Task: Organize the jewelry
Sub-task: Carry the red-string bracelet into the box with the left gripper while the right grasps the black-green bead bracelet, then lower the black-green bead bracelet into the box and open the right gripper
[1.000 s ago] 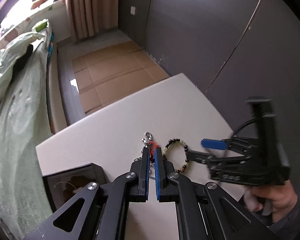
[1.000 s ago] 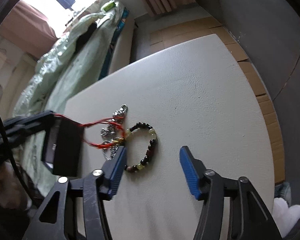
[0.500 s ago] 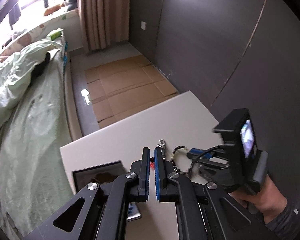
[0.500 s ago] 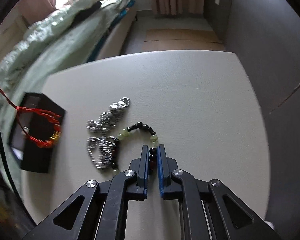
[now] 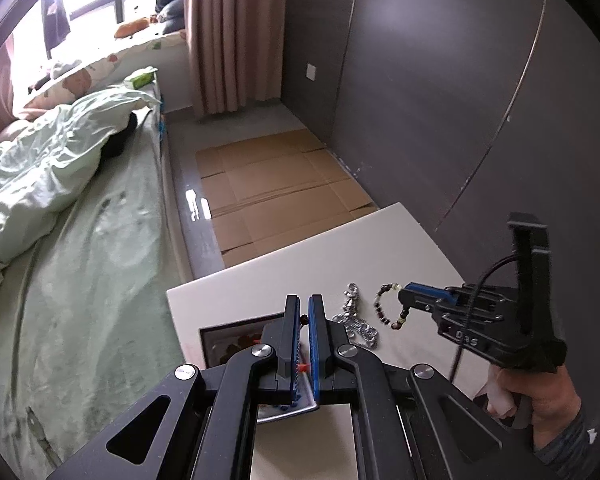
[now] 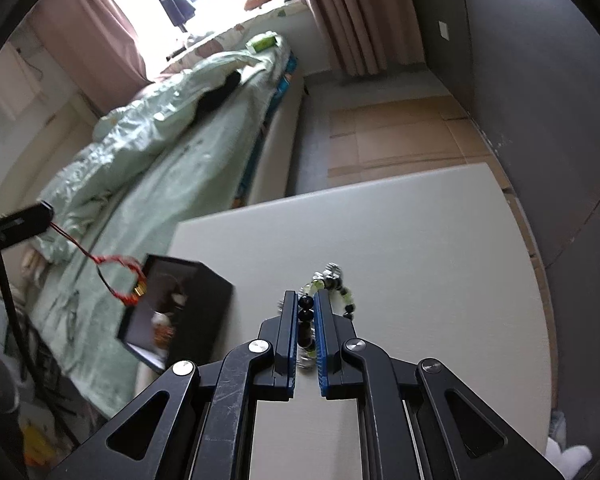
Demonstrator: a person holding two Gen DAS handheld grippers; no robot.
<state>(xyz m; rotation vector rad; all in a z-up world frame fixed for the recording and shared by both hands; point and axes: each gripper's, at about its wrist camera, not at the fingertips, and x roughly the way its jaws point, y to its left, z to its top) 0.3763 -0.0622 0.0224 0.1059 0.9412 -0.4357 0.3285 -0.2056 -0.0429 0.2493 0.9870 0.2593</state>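
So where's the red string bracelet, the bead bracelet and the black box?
red string bracelet (image 6: 118, 280), right wrist view, red loop.
bead bracelet (image 6: 306, 314), right wrist view, dark beads.
black box (image 6: 208, 312), right wrist view, side wall.

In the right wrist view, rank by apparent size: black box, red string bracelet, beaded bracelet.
1. Black box, clearly largest.
2. Red string bracelet and beaded bracelet look alike; the hand-held gripper hides part of the beads, so I won't rank them.

Matt, faintly grained off-white table top (image 6: 420, 240); matt black box (image 6: 204, 304) with a glossy inner face. Glossy dark and pale green beads on the bracelet (image 6: 342, 294), shiny silver metal chain (image 5: 354, 322), thin red cord (image 6: 112, 276). Matt black plastic gripper arms with ribbed blue pads (image 6: 322, 340) and bright metal screws.
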